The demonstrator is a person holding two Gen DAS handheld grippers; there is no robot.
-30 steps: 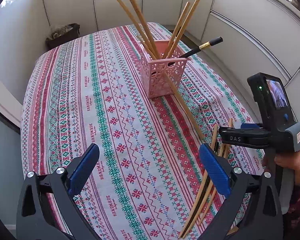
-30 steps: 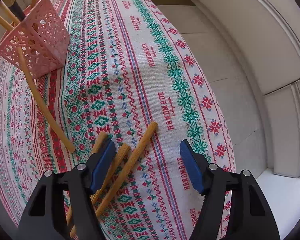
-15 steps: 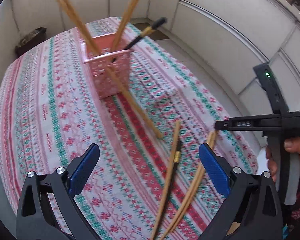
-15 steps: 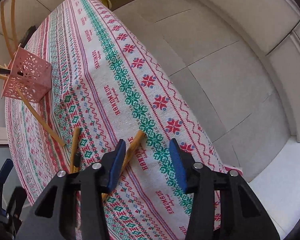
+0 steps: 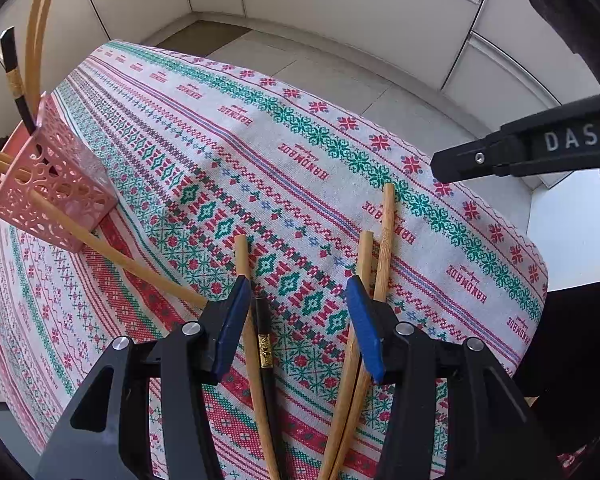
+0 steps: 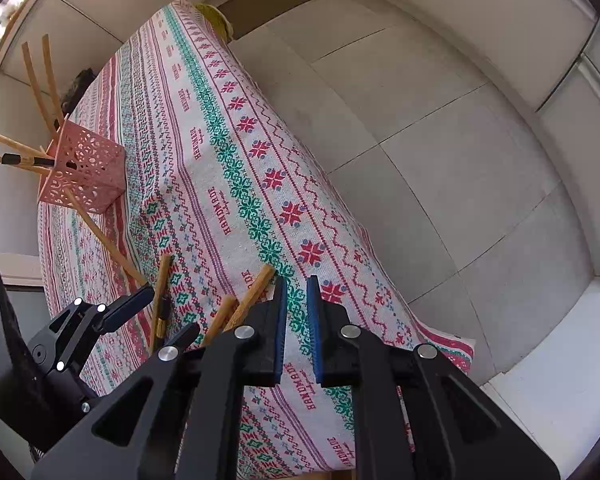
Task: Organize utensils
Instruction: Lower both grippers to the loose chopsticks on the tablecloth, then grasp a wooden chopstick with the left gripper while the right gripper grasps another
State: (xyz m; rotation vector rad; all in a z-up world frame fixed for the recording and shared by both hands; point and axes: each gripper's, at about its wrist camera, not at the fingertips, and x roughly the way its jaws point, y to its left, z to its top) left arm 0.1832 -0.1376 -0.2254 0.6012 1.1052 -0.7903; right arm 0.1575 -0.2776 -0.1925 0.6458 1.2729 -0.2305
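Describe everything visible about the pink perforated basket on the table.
The pink perforated plastic basket is square, with lacy cut-out walls. It stands on the patterned tablecloth, far from both grippers. Several wooden chopsticks and one black gold-banded chopstick stick out of its top. Another wooden chopstick leans against its side, tip on the cloth.

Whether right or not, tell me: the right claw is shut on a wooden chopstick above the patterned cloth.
Wrong. The right claw is shut on nothing; the wooden chopsticks lie on the patterned cloth beside it, as the right wrist view shows.
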